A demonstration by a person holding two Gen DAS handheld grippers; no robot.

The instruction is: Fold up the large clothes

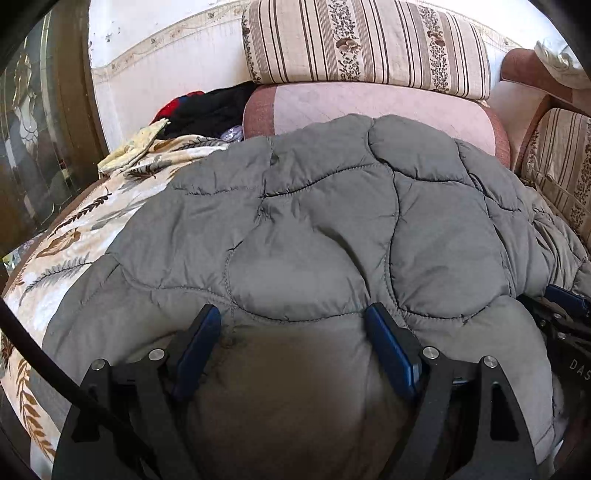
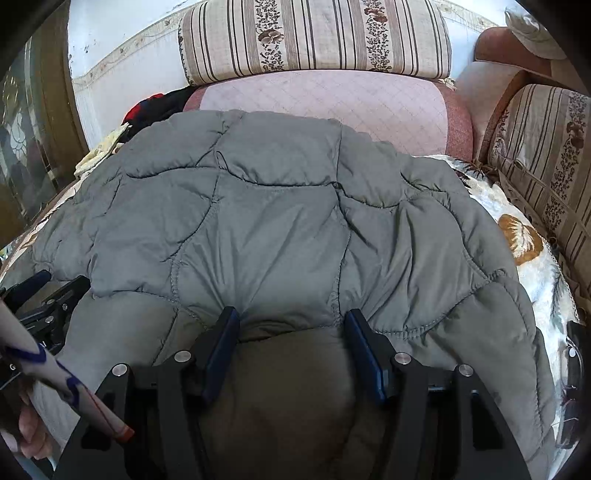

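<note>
The grey quilted jacket lies spread over the leaf-print sofa cover, its near edge bunched between both sets of released jaws. The left gripper and right gripper should bite deep and evenly before lifting.

Near hem of grey quilted jacket cut off at bottom edge behind gripper bodies, dark clothes pile half hidden behind pink cushion, pale item clipped at top right corner
</note>
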